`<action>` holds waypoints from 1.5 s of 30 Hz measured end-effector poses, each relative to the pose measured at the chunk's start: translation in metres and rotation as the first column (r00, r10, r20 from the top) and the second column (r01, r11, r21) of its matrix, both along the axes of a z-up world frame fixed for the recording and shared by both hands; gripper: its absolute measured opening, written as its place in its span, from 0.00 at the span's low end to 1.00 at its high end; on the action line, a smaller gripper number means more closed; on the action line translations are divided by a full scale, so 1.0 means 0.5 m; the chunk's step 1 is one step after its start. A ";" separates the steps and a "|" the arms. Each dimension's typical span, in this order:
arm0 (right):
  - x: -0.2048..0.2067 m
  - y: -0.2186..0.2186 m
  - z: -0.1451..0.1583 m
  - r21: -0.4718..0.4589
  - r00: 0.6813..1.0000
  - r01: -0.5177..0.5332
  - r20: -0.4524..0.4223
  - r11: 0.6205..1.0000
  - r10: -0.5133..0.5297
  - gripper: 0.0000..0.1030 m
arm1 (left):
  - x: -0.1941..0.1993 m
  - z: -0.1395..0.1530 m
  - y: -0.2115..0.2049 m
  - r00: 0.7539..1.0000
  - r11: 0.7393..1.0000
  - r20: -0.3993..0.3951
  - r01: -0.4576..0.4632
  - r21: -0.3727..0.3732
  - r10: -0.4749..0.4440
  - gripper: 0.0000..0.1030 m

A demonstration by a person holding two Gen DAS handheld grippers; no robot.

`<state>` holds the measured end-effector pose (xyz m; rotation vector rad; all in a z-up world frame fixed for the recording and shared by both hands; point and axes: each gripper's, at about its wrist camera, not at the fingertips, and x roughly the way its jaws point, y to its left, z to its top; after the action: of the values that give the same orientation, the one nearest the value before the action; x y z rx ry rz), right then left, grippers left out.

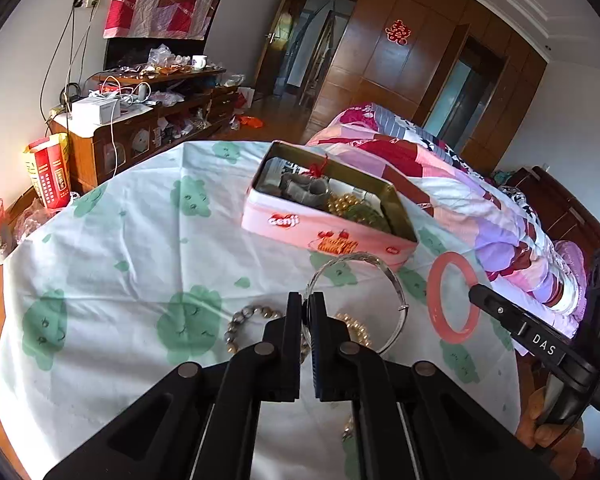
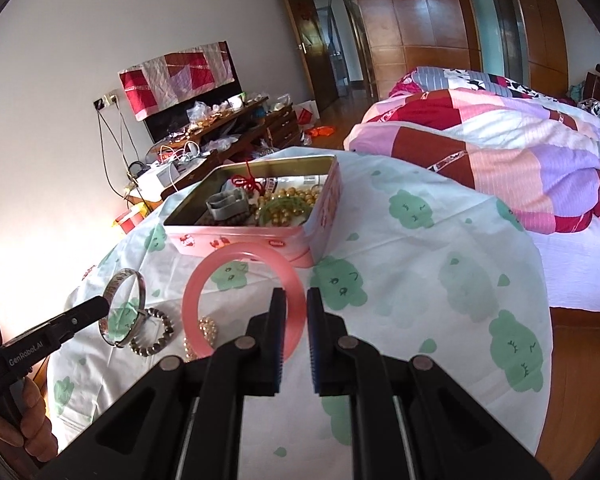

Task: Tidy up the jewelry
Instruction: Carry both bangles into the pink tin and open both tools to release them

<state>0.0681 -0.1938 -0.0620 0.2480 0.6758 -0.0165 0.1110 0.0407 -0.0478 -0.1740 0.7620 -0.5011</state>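
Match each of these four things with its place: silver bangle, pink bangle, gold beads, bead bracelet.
Things:
1. silver bangle
2. pink bangle
3. gold beads
4. bead bracelet

Places:
A. inside the tin
B. lying on the cloth
C. in the right tool
D. in the left tool

Pairs: 1-D, 2-C, 3-A, 4-B
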 end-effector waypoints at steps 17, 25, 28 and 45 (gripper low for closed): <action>0.057 -0.018 0.035 0.024 0.998 0.037 0.054 0.999 -0.038 0.12 | 0.069 0.035 -0.037 0.999 1.000 0.048 -0.007 -0.025 0.008 0.03; 0.111 -0.025 0.039 0.038 0.995 0.065 0.067 0.997 -0.067 0.12 | 0.134 0.034 -0.051 0.998 0.998 0.050 -0.034 -0.048 0.037 0.03; 0.138 -0.030 0.039 0.038 0.994 0.081 0.072 0.996 -0.083 0.12 | 0.160 0.033 -0.062 0.997 0.998 0.057 -0.043 -0.043 0.045 0.03; 0.295 -0.045 0.012 0.053 0.982 0.182 0.038 0.982 -0.184 0.12 | 0.318 0.000 -0.142 0.992 0.993 0.038 -0.121 0.015 0.121 0.03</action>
<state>0.2159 -0.2161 -0.0559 0.3569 0.6097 -0.1703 0.2700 -0.0301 -0.0476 -0.1930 0.7152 -0.3816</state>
